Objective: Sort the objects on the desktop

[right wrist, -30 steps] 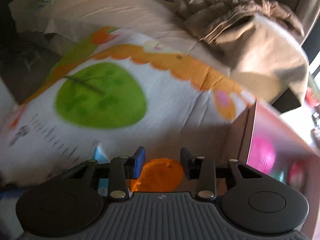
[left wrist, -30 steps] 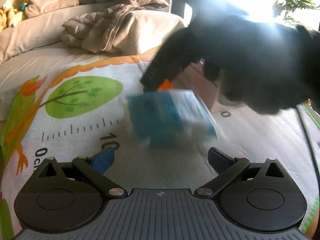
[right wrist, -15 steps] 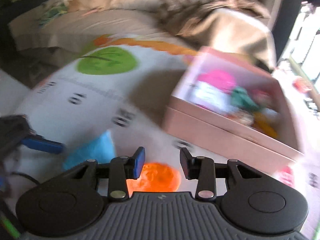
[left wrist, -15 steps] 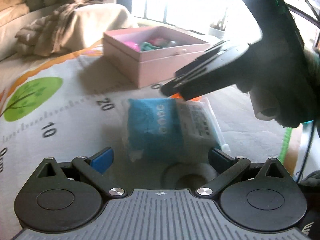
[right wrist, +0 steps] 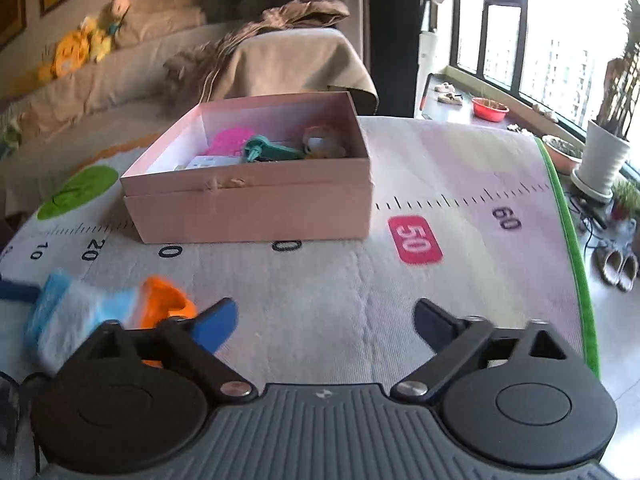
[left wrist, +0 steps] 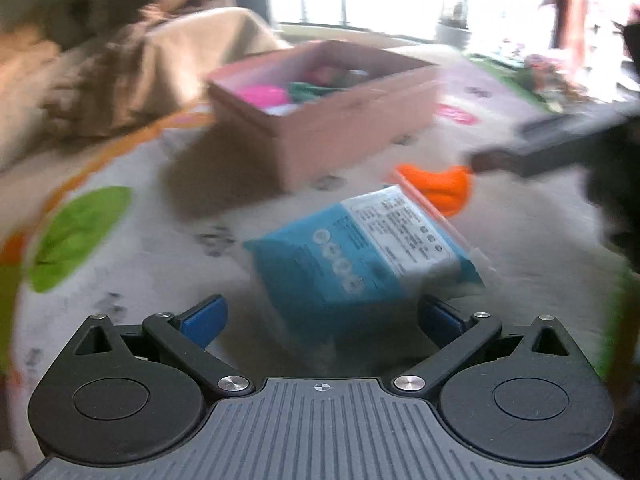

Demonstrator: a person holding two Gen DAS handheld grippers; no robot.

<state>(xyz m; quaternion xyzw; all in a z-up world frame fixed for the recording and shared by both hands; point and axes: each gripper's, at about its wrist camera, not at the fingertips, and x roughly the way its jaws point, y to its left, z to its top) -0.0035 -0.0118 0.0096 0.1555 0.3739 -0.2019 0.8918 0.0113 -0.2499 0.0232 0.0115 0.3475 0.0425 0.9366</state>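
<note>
The mat [right wrist: 460,184] reads 10, 20, 50 and 60

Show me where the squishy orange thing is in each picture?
Left wrist view: the soft orange toy sits right of centre, behind the blue-and-white packet.
Right wrist view: it is low on the left, beside the same packet.
Shared landmark: the open pink cardboard box behind.
</note>
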